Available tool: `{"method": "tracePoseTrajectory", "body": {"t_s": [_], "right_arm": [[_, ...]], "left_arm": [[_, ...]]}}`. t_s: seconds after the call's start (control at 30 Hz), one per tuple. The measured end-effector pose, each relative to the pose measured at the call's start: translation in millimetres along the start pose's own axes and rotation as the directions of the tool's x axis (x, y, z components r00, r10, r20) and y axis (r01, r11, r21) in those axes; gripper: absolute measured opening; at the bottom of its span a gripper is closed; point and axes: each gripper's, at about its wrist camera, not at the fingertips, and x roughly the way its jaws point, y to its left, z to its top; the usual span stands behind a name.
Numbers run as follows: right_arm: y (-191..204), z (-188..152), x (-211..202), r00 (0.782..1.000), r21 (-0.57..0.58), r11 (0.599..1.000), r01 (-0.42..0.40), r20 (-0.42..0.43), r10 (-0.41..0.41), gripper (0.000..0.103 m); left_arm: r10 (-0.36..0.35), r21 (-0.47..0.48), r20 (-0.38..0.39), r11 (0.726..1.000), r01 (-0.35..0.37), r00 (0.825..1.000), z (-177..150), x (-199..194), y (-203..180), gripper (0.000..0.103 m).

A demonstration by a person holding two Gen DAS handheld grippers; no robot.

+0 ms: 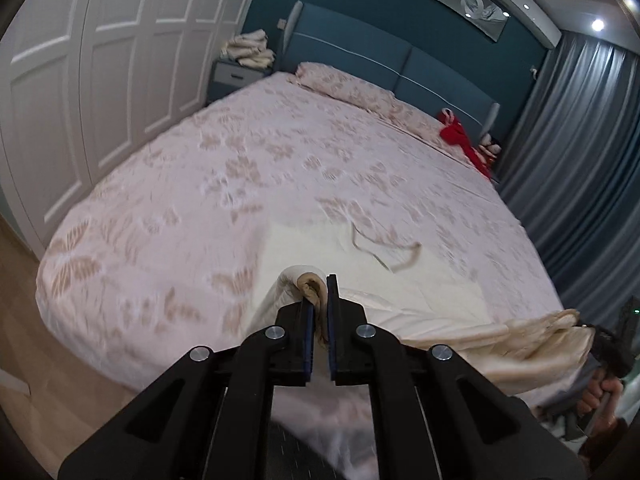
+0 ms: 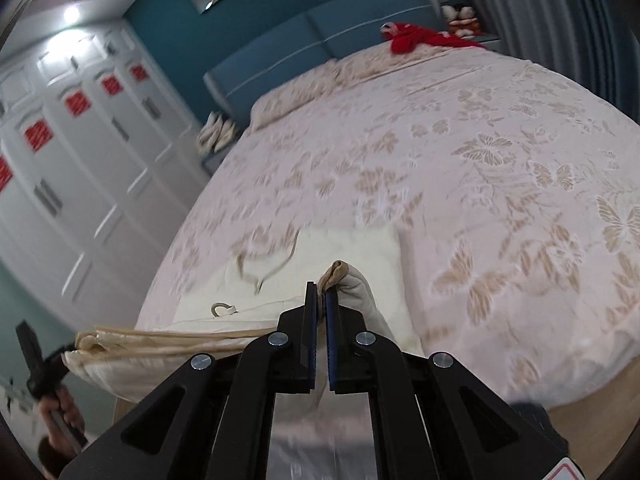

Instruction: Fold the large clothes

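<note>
Cream fabric fills my left wrist view: the garment (image 1: 400, 280) lies on the near end of the bed (image 1: 240, 184), pale and creased, with a thin drawstring (image 1: 384, 254) looped on top. My left gripper (image 1: 319, 284) has its jaws clenched on a rolled, tan-lined edge of it. Another bunched edge stretches to the right gripper (image 1: 588, 326).

From the right wrist, my right gripper (image 2: 321, 290) has its jaws pinched on a corner of the garment (image 2: 352, 248); a taut folded edge runs left to the left gripper (image 2: 70, 350).

Dim, cool indoor light from ceiling spotlights (image 1: 597, 25) — motion blur throughout, heavy fisheye bending at the edges.
</note>
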Motion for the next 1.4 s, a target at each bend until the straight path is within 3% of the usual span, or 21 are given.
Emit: {"method": "tracePoseTrajectory", "body": {"t_s": [0.57, 0.97, 1.4], "right_arm": [[-10.8, 24.0, 105.1, 0.992, 0.096, 0.990, 0.106, 0.055, -0.111, 0.003], [-28.5, 24.4, 168.8, 0.985, 0.119, 0.978, 0.170, -0.011, -0.170, 0.003], [-43.0, 16.5, 219.3, 0.970, 0.109, 0.966, 0.236, -0.080, -0.228, 0.003]], "left_arm": [[0.142, 0.001, -0.013, 0.990, -0.142, 0.990, 36.3, 135.1, -1.1, 0.005], [0.201, 0.010, -0.113, 0.980, -0.201, 0.973, 36.2, 213.5, 5.3, 0.005], [0.240, 0.052, -0.177, 0.971, -0.235, 0.954, 27.4, 262.8, 12.7, 0.006]]}}
